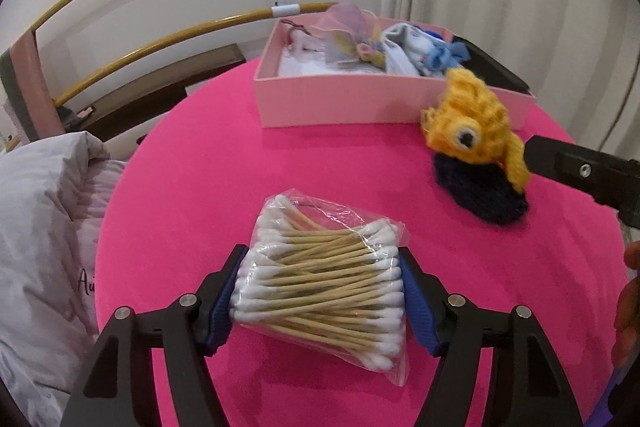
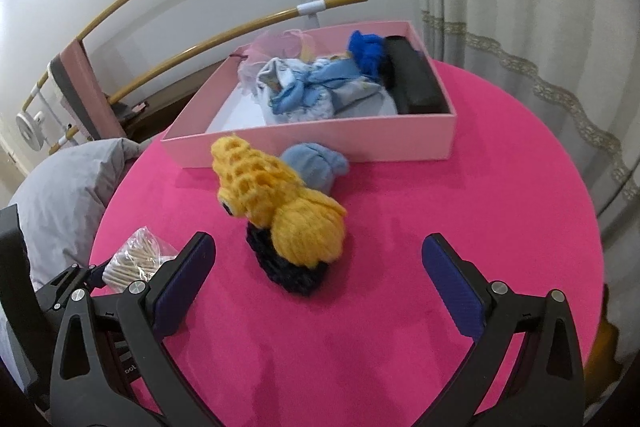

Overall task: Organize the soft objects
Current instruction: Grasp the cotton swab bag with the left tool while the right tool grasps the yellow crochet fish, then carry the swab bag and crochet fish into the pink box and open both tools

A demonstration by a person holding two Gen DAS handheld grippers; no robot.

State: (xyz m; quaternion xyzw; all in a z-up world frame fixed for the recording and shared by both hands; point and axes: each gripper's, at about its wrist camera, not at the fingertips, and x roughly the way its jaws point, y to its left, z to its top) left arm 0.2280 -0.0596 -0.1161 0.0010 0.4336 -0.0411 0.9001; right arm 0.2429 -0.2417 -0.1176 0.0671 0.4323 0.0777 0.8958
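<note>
My left gripper (image 1: 320,279) is shut on a clear bag of cotton swabs (image 1: 324,283), its blue pads pressing both ends, on the pink round table (image 1: 208,155). The bag also shows in the right wrist view (image 2: 136,259). A yellow crocheted fish (image 2: 280,207) lies on a dark knitted piece (image 2: 288,271) mid-table; it also shows in the left wrist view (image 1: 472,123). My right gripper (image 2: 318,267) is open, its jaws wide on either side of the fish, not touching it. A pale blue soft ball (image 2: 316,163) lies behind the fish.
A pink box (image 2: 320,139) at the table's back holds blue and white cloths, sheer fabric and a black case (image 2: 412,79). It also shows in the left wrist view (image 1: 340,99). A grey pillow (image 1: 44,227) lies left of the table. Curtains hang at right.
</note>
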